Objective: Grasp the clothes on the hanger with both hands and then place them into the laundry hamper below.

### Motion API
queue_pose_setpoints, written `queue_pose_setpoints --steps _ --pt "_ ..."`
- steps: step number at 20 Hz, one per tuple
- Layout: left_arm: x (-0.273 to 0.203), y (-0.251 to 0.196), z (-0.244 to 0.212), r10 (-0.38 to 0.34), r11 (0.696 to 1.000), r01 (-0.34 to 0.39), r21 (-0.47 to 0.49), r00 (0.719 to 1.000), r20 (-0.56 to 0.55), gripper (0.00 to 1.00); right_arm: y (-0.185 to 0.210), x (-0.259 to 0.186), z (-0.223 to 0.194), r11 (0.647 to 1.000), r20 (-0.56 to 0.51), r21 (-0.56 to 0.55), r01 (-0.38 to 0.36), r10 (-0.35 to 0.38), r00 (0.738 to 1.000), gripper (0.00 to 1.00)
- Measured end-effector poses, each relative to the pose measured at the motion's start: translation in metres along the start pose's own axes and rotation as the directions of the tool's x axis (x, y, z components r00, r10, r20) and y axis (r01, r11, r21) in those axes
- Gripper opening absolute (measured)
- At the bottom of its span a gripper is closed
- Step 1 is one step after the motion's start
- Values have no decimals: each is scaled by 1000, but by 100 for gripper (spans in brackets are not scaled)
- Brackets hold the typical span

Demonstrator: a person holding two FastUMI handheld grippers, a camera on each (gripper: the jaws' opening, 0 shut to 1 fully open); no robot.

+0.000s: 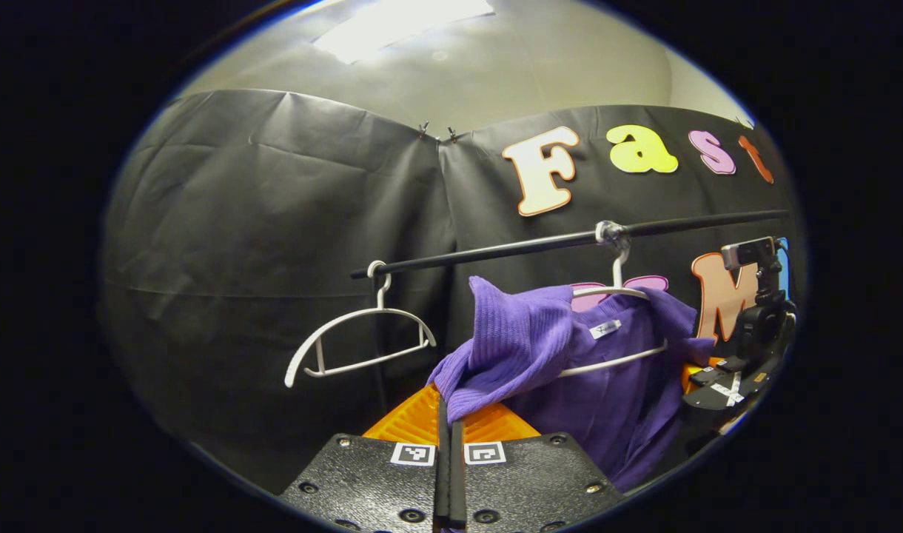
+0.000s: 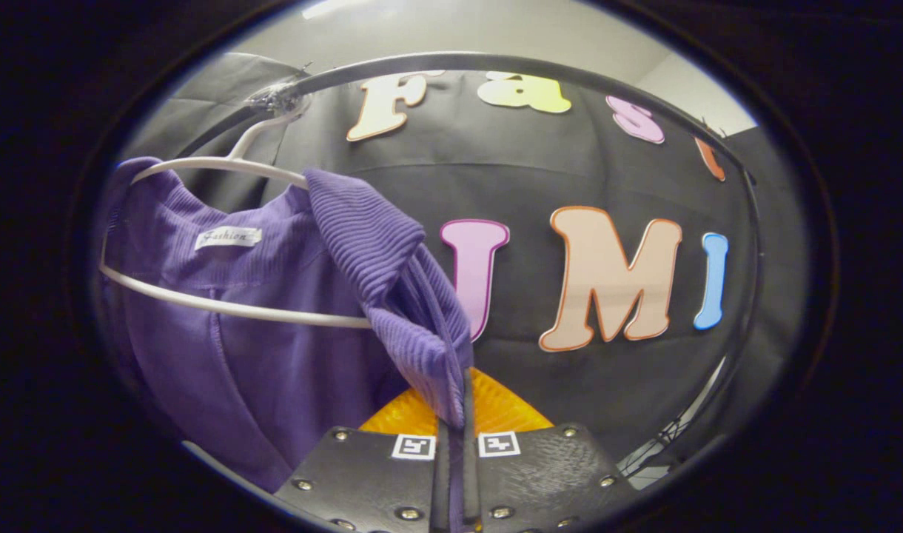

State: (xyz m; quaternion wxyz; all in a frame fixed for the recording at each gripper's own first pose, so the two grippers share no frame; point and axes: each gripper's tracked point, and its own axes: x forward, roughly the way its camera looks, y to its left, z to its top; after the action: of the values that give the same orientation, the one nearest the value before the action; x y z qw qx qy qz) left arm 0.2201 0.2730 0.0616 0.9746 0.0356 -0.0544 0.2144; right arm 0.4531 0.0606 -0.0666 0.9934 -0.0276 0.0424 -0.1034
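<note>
In the left gripper view the left tool (image 1: pixel 449 437) has its fingers together on a fold of the purple sweater (image 1: pixel 570 370): one shoulder of the garment is pulled off its hanger (image 1: pixel 620 326) and drapes down into the closed fingers. The rest of the sweater hangs on that white hanger, whose hook sits on the black rod (image 1: pixel 540 244). A second white hanger (image 1: pixel 363 340), bare, hangs from the same rod near its free end, well apart from the first. Just behind the fingers, below the sweater, shows the ribbed orange hamper (image 1: pixel 414 418). Beside the far side of the sweater the right tool (image 1: pixel 725 385) shows, with a camera on top of it.

In the right gripper view the right tool (image 2: pixel 455 459) is clamped on the other shoulder of the sweater (image 2: pixel 274 296). The ribbed cloth folds over the end of the hanger (image 2: pixel 222 166) and runs down in a narrow strip between the two fingers. The collar with its small white label (image 2: pixel 228 237) is on the hanger, and the lower bar crosses the front of the garment. The rod (image 2: pixel 496 63) arcs overhead. The orange hamper (image 2: pixel 496 407) lies beyond the fingers, under the hanging cloth.
</note>
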Motion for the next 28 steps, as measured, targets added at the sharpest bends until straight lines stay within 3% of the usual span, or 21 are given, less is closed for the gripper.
queue_pose_setpoints --steps 6,7,9,14,28 --pt "14 35 6 55 999 -55 -2 998 11 1 -24 19 23 999 40 -9 33 -32 999 7" --pt "17 42 7 67 998 -67 5 998 13 0 -26 23 26 999 49 -12 36 -36 998 11" --pt "24 55 8 89 995 -90 34 996 20 0 -30 30 33 999 64 -22 44 -42 997 7" --pt "40 70 -18 116 992 -115 55 993 -21 0 -40 54 42 998 84 -27 65 -62 995 7" --pt "43 54 -78 112 989 -101 104 988 -109 0 -59 70 31 976 119 -145 161 -145 982 7"
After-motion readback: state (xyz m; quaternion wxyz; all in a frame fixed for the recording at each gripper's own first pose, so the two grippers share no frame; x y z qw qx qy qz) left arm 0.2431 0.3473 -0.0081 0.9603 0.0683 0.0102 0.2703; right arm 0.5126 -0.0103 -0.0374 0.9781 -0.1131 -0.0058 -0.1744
